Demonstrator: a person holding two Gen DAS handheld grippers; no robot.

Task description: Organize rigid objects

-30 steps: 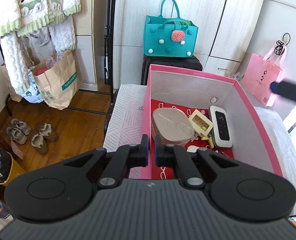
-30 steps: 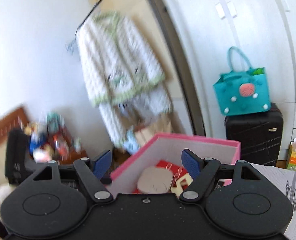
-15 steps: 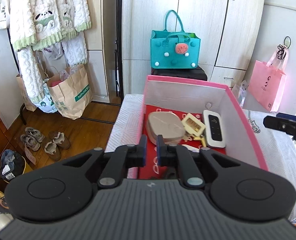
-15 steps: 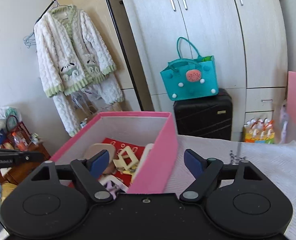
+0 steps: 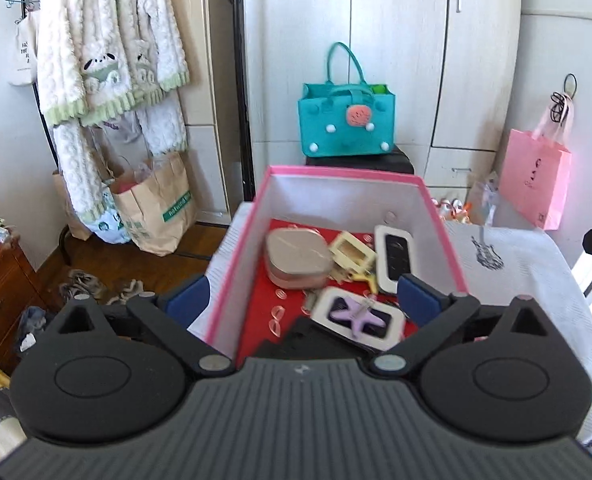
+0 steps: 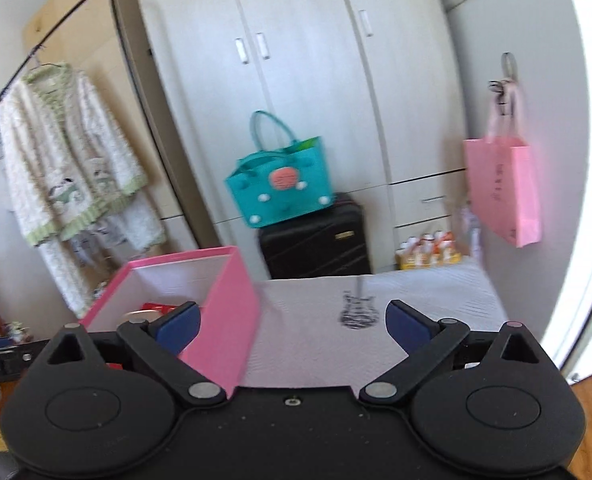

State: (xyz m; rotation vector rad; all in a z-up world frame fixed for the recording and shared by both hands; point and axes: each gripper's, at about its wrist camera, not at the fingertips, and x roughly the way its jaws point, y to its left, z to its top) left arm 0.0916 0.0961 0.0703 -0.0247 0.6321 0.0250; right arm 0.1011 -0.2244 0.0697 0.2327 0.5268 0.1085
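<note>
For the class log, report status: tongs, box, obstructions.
Left tongs and right tongs open, just widened, nothing between. Pink box holds the items. Right tongs straddle its corner; cloth beyond bare.

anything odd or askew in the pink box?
Nothing spilled or damaged. Inside the pink box, the items lie loosely jumbled: a purple plane-shaped piece sits crooked atop a white-framed tray, overlapping the black item beneath.

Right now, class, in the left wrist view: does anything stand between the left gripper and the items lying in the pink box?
Nothing visible does. The left gripper has just been opening and is empty, above the open-topped pink box. The purple airplane toy lies uncovered just ahead of it.
</note>
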